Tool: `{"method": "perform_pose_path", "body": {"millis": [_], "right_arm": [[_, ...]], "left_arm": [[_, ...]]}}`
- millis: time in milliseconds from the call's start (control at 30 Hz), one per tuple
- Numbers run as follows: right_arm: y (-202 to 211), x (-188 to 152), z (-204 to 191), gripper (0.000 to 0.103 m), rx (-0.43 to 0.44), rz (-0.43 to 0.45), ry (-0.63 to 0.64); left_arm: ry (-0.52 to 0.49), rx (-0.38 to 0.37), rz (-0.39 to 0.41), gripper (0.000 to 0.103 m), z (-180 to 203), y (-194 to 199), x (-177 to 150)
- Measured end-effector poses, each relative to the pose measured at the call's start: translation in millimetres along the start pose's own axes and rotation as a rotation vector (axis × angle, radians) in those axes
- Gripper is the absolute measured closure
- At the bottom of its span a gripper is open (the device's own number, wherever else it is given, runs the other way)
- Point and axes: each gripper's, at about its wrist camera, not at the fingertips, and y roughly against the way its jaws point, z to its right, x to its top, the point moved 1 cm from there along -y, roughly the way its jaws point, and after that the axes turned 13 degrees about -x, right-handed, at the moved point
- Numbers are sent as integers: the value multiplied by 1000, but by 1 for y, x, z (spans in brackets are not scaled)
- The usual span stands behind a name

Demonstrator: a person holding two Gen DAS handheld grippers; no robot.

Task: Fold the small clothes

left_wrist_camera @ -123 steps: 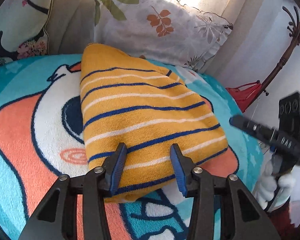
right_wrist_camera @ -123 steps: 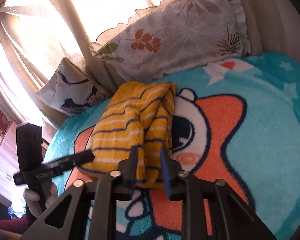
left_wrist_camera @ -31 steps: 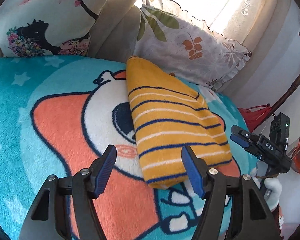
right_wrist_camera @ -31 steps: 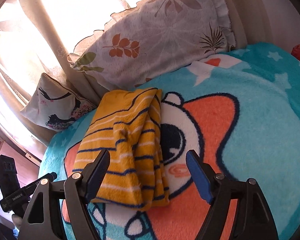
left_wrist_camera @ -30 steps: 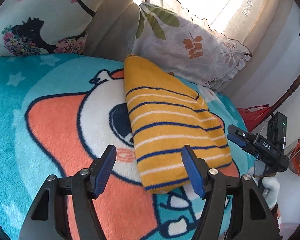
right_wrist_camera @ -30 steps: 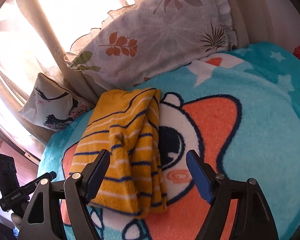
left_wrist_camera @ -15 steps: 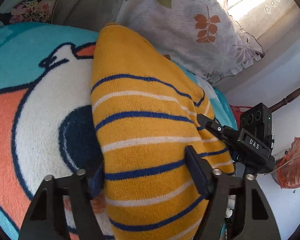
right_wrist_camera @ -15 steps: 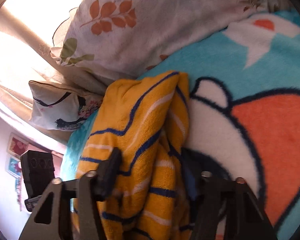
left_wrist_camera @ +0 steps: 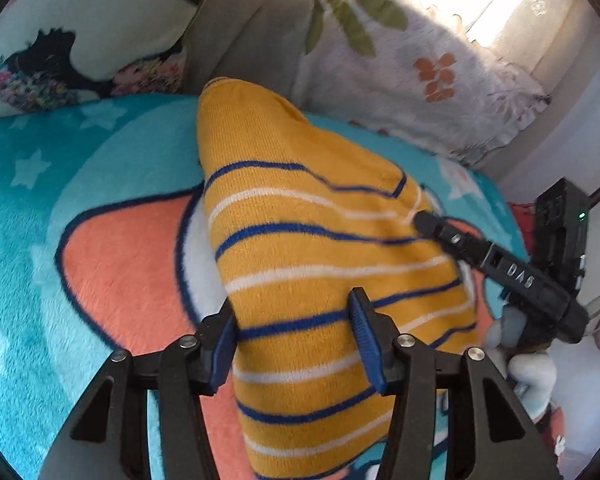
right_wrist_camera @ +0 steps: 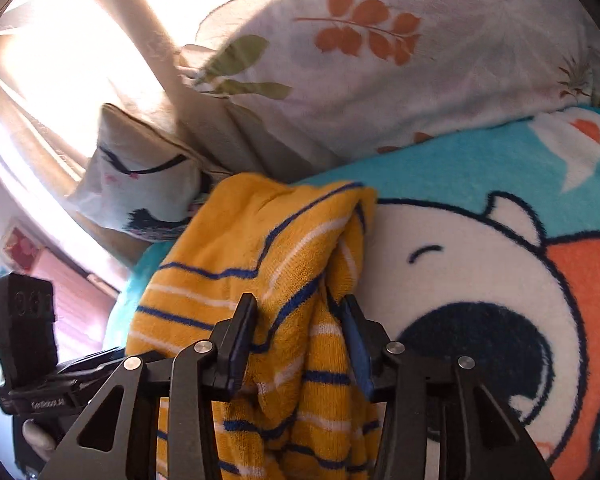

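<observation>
A folded yellow garment with blue and white stripes lies on a turquoise cartoon blanket. My left gripper straddles its near end, jaws partly closed with the cloth bunched between the blue pads. In the right wrist view the same garment shows its layered open edge, and my right gripper has its jaws partly closed around that edge. The right gripper also shows in the left wrist view, resting on the garment's right side.
A leaf-print pillow and a bird-print pillow lean against the curtain behind the garment. The blanket's orange and white cartoon figure spreads to the right. The bed edge falls away at the right in the left wrist view.
Both grippers were wide open and back from the garment a second ago. They have moved in onto its near end and their jaws have narrowed around the cloth.
</observation>
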Motion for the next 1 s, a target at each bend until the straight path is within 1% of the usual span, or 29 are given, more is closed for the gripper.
{"method": "perform_pose_path", "body": {"millis": [33,100,167,233,267,300,333,400,433,467,500,567,600,633,667,733,767,800,833,933,967,1000], "right_arm": [[-2,-2,3,53,-51,9,3],[4,-4,10,51,-50,20,-25],[22,-3,8,51,-65,71,-35],[43,-1,-7,51,-53,129,4],[52,0,-14,51,-27,146,17],[59,-1,-24,50,16,157,29],[65,-4,-32,47,68,158,37],[64,-13,-47,41,172,131,45],[59,-18,-54,40,207,107,48],[51,-24,-60,40,216,84,52],[43,-31,-62,40,195,65,55],[26,-43,-56,41,93,33,34],[20,-49,-49,45,70,23,8],[20,-54,-43,46,74,32,-17],[26,-58,-39,46,76,51,-32],[44,-64,-38,44,36,99,-36],[54,-68,-39,43,11,122,-32],[63,-72,-40,42,-7,140,-30],[72,-76,-40,41,-19,157,-30],[96,-89,-39,37,-51,200,-41],[102,-93,-41,36,-62,214,-43],[108,-98,-41,35,-74,228,-43]], "left_arm": [[13,-4,3,50,-7,0,-6],[39,-54,20,48,-14,6,-14],[43,-67,49,48,-13,17,-19],[38,-74,88,48,-10,30,-25],[35,-76,107,48,-8,36,-31],[32,-75,127,47,-3,42,-35],[27,-71,147,45,0,47,-41],[1,-47,190,44,6,60,-52],[-20,-22,213,44,10,66,-57],[-45,11,241,43,14,73,-62],[-73,51,273,40,18,79,-66],[-135,156,364,33,29,94,-74],[-164,209,416,26,34,103,-78],[-191,258,470,18,39,111,-82],[-216,299,522,15,44,120,-87],[-258,360,610,4,55,134,-94],[-270,384,639,2,58,138,-96],[-274,408,660,0,61,143,-99],[-275,431,672,0,63,145,-100],[-259,496,678,0,66,149,-111],[-249,496,677,0,66,149,-114],[-242,471,671,0,65,150,-118]]}}
